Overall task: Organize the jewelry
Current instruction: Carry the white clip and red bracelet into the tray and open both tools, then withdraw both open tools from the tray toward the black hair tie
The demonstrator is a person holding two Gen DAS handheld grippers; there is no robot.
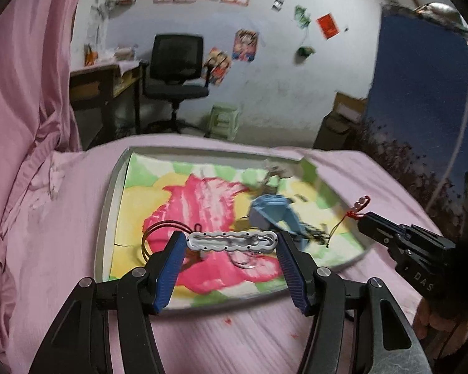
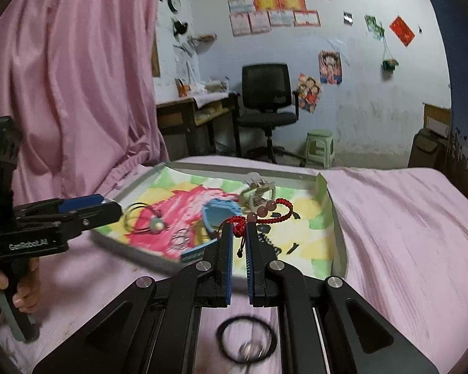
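Note:
A grey tray [image 1: 109, 193] lined with a colourful cloth lies on the pink bed, also in the right wrist view [image 2: 337, 227]. My left gripper [image 1: 231, 243] is shut on a white hair clip [image 1: 232, 240], held across its fingertips above the tray. My right gripper [image 2: 240, 227] is shut on a red braided bracelet with pink beads [image 2: 274, 208]; it also shows in the left wrist view [image 1: 360, 207]. In the tray lie a blue piece [image 2: 218, 213], a dark cord necklace with pendant [image 2: 154, 222], thin rings [image 2: 181, 238] and a pale clip [image 2: 259, 193].
A black hair tie with a bead [image 2: 248, 339] lies on the pink sheet under my right gripper. Pink curtain [image 2: 62, 78] hangs at the left. An office chair [image 2: 266, 99], desk [image 2: 190, 115] and green stool [image 2: 319, 148] stand beyond the bed.

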